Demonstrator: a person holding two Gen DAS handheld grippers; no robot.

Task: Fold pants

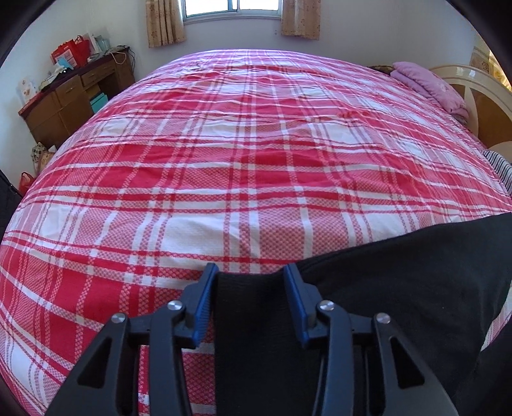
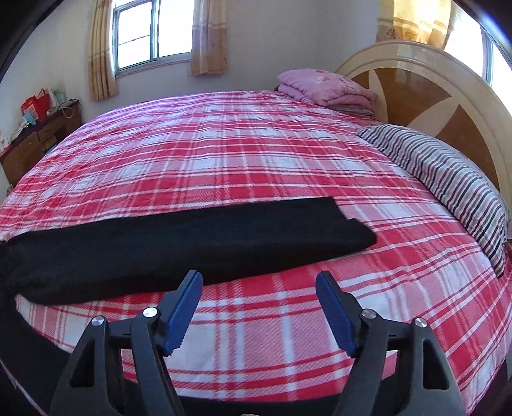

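The black pants lie flat in a long folded strip across the near part of the red plaid bed. In the left wrist view the pants fill the lower right, and one end of them runs between the blue pads of my left gripper. The jaws stand apart on either side of that cloth and do not pinch it. My right gripper is open and empty. It hovers over bare plaid just in front of the strip's near edge, towards its right end.
A striped pillow and a folded pink quilt lie by the wooden headboard at the right. A cluttered wooden desk stands beyond the bed's left side. A curtained window is in the far wall.
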